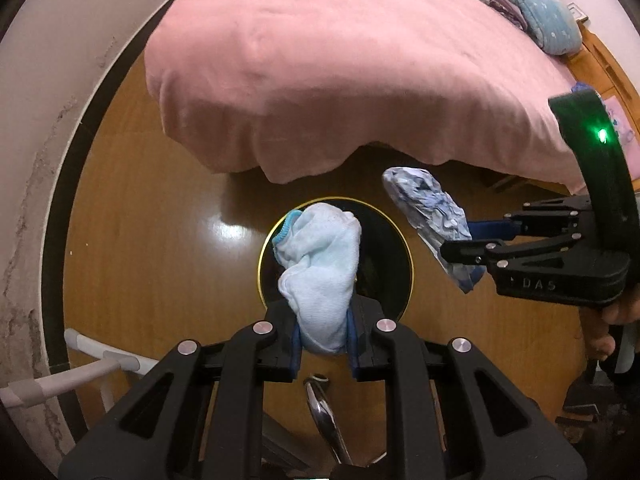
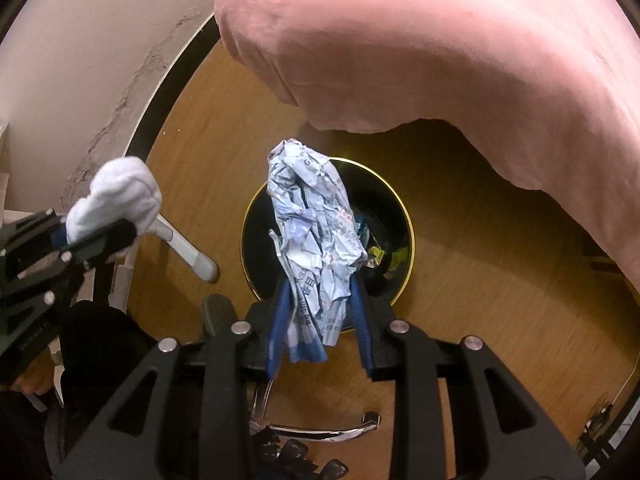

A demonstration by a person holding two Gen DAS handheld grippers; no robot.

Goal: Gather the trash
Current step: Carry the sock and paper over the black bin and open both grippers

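My left gripper point(image 1: 323, 320) is shut on a pale blue sock point(image 1: 320, 264) with a turquoise cuff, held straight above a round black bin with a gold rim point(image 1: 404, 240) on the wooden floor. My right gripper point(image 2: 320, 312) is shut on a crumpled blue-and-white printed wrapper point(image 2: 316, 232), also over the bin point(image 2: 406, 224), which holds some trash. In the left wrist view the right gripper point(image 1: 464, 240) and its wrapper point(image 1: 432, 216) hang just right of the bin. In the right wrist view the left gripper point(image 2: 100, 232) with the sock point(image 2: 116, 196) is at the left.
A bed with a pink blanket point(image 1: 340, 60) overhangs the floor just behind the bin; folded clothes point(image 1: 532, 8) lie on its far end. A cracked pale wall point(image 1: 28, 160) with a dark skirting runs along the left. White tube legs point(image 2: 184, 248) and chrome parts point(image 1: 324, 416) stand near.
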